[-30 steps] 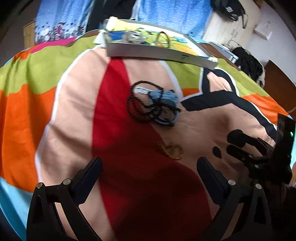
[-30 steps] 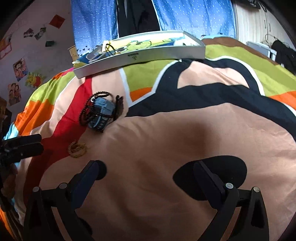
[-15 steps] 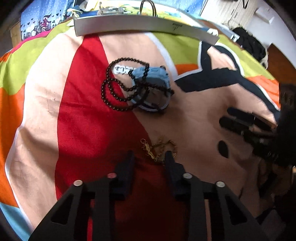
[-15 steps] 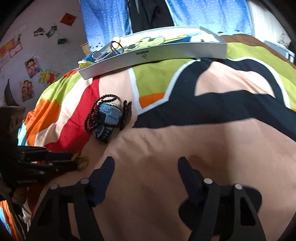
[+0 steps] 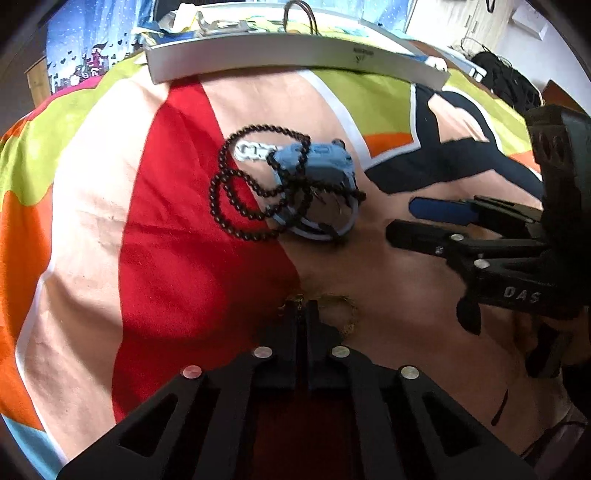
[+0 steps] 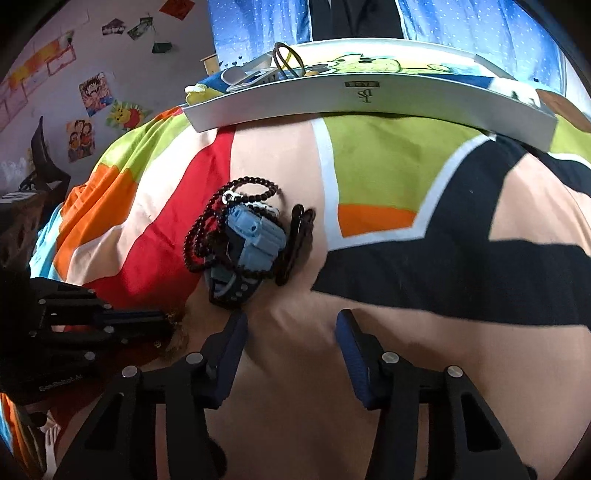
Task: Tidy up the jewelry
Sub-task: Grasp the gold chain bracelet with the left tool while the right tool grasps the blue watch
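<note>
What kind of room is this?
Probably a bedroom: a colourful bedspread covers what looks like a bed, cartoon pictures are stuck on the wall, and blue curtains hang behind.

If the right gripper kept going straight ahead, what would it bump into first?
Probably the blue watch tangled with the black bead necklace, just ahead and slightly left of the open right gripper. Depth is hard to judge; its jaws might press the bedspread first.

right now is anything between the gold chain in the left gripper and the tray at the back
Yes: the bead-and-watch pile lies on the bedspread between the gold chain, pinched by the left gripper, and the tray.
</note>
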